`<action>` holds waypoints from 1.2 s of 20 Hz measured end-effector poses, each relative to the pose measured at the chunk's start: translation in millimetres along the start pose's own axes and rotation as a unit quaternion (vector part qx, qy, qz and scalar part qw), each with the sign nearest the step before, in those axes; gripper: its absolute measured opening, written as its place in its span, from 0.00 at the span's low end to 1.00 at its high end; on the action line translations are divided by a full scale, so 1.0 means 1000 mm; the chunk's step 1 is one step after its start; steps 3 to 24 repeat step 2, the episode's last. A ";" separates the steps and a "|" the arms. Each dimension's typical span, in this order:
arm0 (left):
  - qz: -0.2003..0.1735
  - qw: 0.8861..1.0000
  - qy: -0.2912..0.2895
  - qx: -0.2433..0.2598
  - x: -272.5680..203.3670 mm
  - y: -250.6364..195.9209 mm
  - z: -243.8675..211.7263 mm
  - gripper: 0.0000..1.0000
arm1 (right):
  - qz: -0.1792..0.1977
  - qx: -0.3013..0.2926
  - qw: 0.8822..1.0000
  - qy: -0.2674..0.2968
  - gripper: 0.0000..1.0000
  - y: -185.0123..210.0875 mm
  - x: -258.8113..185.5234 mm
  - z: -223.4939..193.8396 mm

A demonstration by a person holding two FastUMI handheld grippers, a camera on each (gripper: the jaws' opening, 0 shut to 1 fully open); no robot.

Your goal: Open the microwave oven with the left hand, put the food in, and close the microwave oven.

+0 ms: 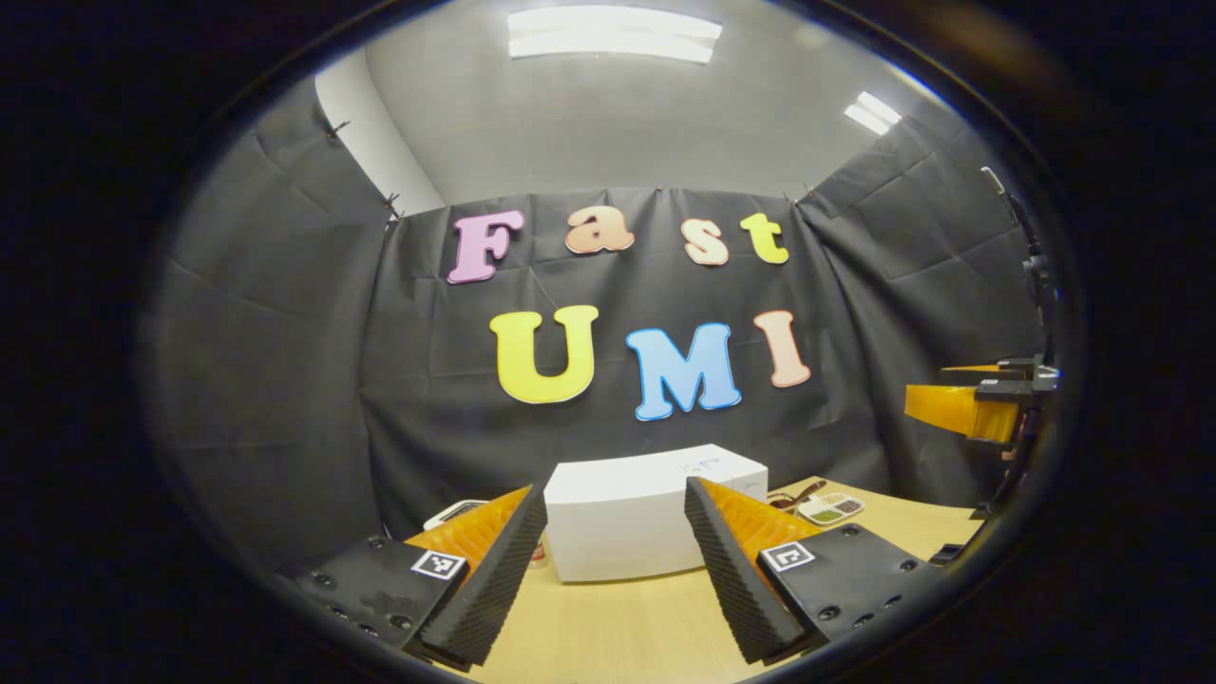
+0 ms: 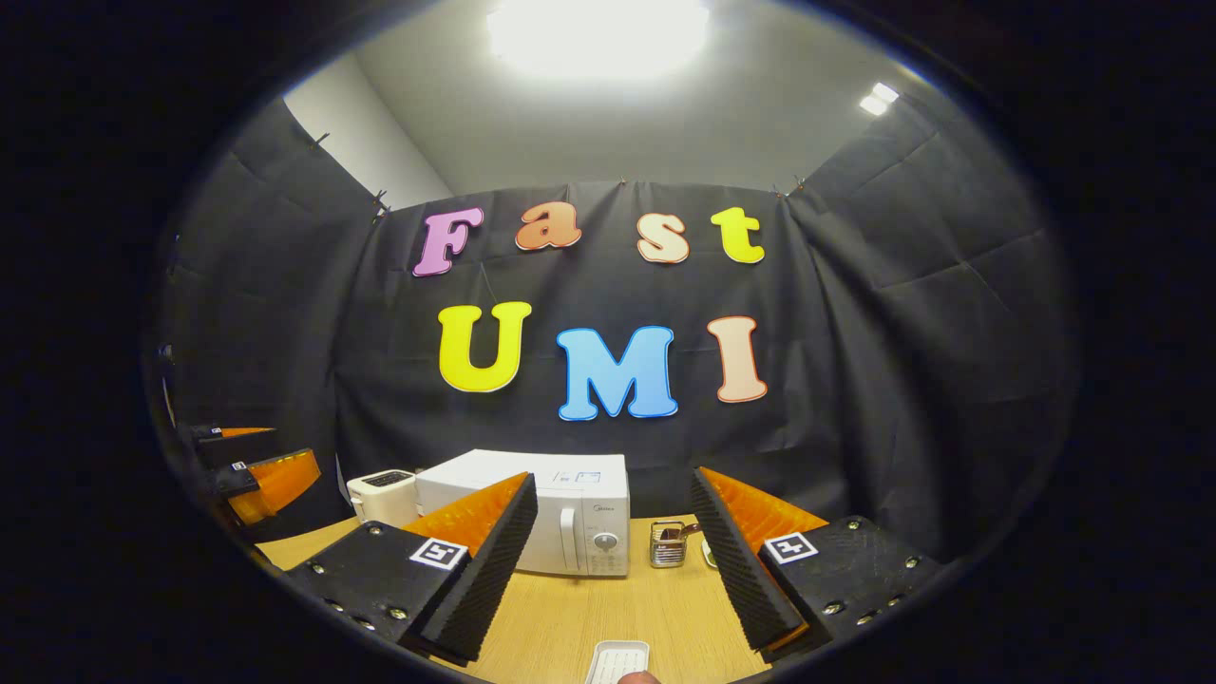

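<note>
The table (image 2: 570, 622), pale smooth wood, carries the microwave (image 2: 541, 513), a glossy white box standing shut toward the back so its handle and dial face both grippers, likely for an easy pull. Beside it sit a small white toaster (image 2: 383, 494) and a metal padlock (image 2: 668, 544), and a ridged white tray (image 2: 617, 660) lies at the near edge. Left gripper (image 1: 616, 570) and right gripper (image 2: 616, 570) each hover above the table with ribbed black pads spread apart and empty, seemingly poised to start.
</note>
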State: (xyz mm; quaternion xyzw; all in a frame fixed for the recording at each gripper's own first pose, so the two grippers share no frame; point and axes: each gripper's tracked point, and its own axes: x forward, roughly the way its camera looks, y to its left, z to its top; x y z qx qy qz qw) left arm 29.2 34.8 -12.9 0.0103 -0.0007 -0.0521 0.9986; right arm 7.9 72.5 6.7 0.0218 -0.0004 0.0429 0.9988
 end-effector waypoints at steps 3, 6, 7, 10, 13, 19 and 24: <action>0.006 1.000 0.002 0.000 0.000 0.008 -0.004 0.94 | -0.001 0.003 1.000 0.001 0.98 0.004 0.000 -0.001; 0.006 1.000 0.002 0.000 0.000 0.008 -0.004 0.94 | -0.001 0.003 1.000 0.001 0.98 0.004 0.000 -0.001; 0.006 1.000 0.002 0.000 0.000 0.008 -0.004 0.94 | -0.001 0.003 1.000 0.001 0.98 0.004 0.000 -0.001; 0.006 1.000 0.002 0.000 0.000 0.008 -0.004 0.94 | -0.001 0.003 1.000 0.001 0.98 0.004 0.000 -0.001; 0.006 1.000 0.002 0.000 0.000 0.008 -0.004 0.94 | -0.001 0.003 1.000 0.001 0.98 0.004 0.000 -0.001; 0.006 1.000 0.002 0.000 0.000 0.008 -0.004 0.94 | -0.001 0.003 1.000 0.001 0.98 0.004 0.000 -0.001; 0.006 1.000 0.002 0.000 0.000 0.008 -0.004 0.94 | -0.001 0.003 1.000 0.001 0.98 0.004 0.000 -0.001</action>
